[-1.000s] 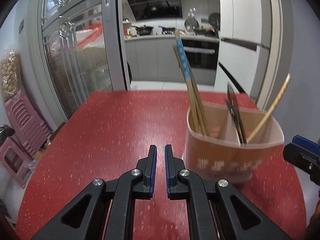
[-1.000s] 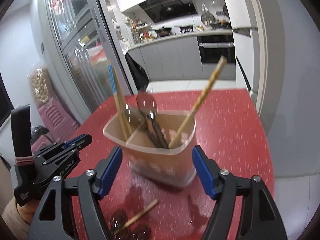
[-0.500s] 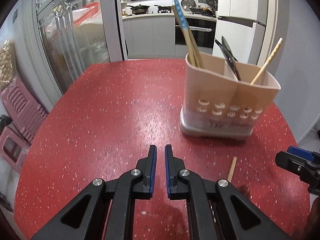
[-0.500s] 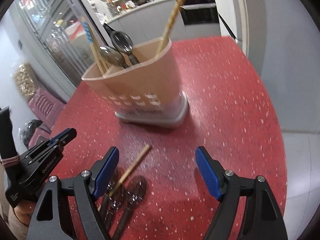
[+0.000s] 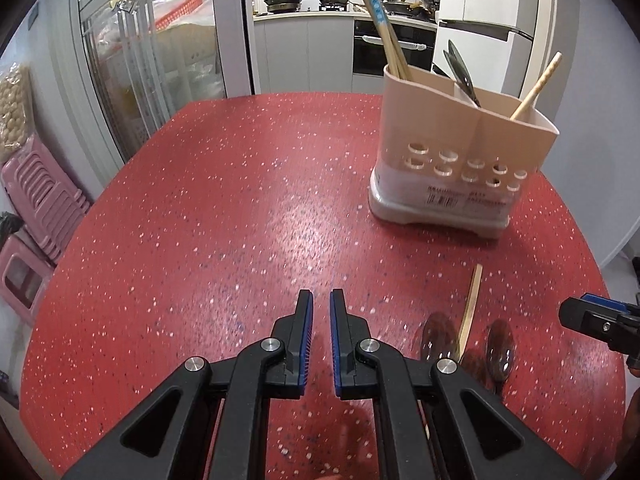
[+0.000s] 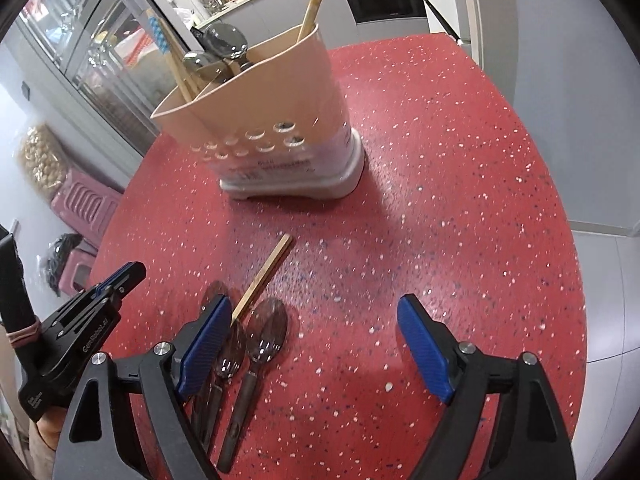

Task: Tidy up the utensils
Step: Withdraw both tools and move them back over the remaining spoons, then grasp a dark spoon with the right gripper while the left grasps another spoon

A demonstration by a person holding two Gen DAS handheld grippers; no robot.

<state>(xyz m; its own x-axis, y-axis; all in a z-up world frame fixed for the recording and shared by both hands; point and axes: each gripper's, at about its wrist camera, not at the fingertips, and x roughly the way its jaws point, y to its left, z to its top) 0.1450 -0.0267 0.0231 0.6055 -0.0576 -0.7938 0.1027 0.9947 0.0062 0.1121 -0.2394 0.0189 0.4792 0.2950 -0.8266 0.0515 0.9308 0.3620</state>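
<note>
Beside the spoons (image 6: 264, 344), right tool (image 6: 316, 320) is opening, empty.

Red speckled table (image 5: 248, 208), glossy, rounded along its edges. Standing on it at far right: a beige utensil holder (image 5: 460, 160) on a pale base, upright, with rows of round holes low in its wall. Lying flat on it at near right, well apart from the holder: a single wooden chopstick (image 6: 266, 276), pointing toward the holder, and dark-handled spoons (image 6: 264, 340) side by side, bowls just beside the chopstick's near end.
</note>
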